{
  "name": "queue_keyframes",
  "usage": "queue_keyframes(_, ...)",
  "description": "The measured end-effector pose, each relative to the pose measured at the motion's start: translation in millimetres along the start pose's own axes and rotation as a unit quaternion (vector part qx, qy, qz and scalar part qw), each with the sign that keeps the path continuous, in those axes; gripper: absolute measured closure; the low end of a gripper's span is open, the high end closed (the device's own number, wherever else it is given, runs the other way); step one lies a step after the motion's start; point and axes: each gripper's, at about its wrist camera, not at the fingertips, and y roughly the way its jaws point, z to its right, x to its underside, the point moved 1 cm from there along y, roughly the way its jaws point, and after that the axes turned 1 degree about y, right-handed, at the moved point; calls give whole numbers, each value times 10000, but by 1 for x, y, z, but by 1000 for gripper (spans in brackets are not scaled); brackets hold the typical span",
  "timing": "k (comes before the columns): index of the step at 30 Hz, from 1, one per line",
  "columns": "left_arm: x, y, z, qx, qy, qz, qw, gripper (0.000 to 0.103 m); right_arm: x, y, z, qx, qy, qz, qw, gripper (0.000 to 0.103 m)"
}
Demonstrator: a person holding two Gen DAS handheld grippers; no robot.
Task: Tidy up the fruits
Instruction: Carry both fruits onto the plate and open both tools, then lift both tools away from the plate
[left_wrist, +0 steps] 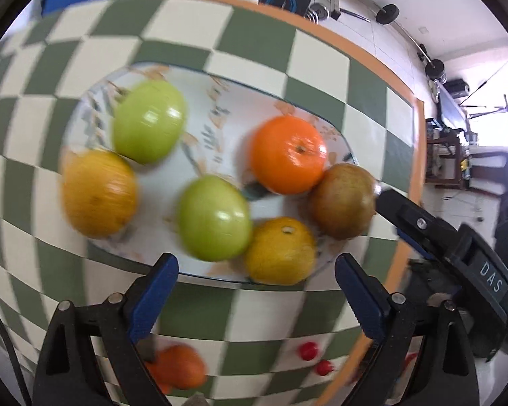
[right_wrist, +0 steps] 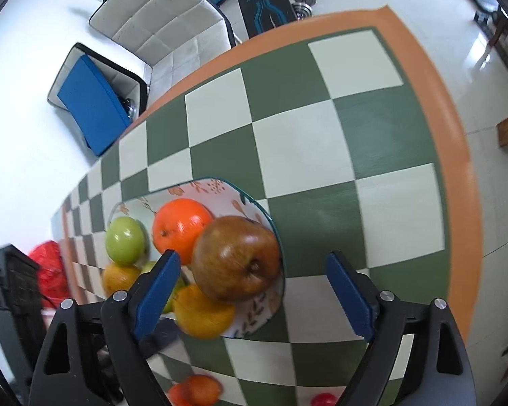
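Observation:
A white patterned plate (left_wrist: 220, 108) on the checkered table holds two green apples (left_wrist: 149, 120) (left_wrist: 213, 218), a bright orange (left_wrist: 288, 154), two yellow-orange citrus fruits (left_wrist: 98, 193) (left_wrist: 281, 250) and a brown pear-like fruit (left_wrist: 343, 201) at its right rim. My left gripper (left_wrist: 255, 291) is open and empty just before the plate. My right gripper (right_wrist: 254, 291) is open, hovering over the brown fruit (right_wrist: 235, 258) on the plate (right_wrist: 254, 311). The right gripper's finger (left_wrist: 423, 223) shows beside the brown fruit in the left wrist view.
An orange fruit (left_wrist: 179, 367) and small red fruits (left_wrist: 310, 350) lie on the table below the left gripper. The table's orange edge (right_wrist: 457, 155) runs on the right. A white chair (right_wrist: 166, 20) and blue box (right_wrist: 91, 108) stand beyond the table.

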Motion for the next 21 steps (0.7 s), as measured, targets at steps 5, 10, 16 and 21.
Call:
queue_keyframes(5,1,-12,-17,-976,469,488,9929,8,22,-14,-13,748,-518,294,9954,8)
queue_keyframes(10,8,-18,-32,-1521,705,687,9835,8,48,-19,-30,1210,-935,429,9873,8)
queue_keyframes(16,16,-44,-38,-1643,842,1010,9776,8,75,-35,-42,1359,-982,663,9836,8)
queue_keyframes(21,34,-77,-30,-1618,1049,1366,9717,8,95,-62,-56,1415,-1015,959,9800,8)
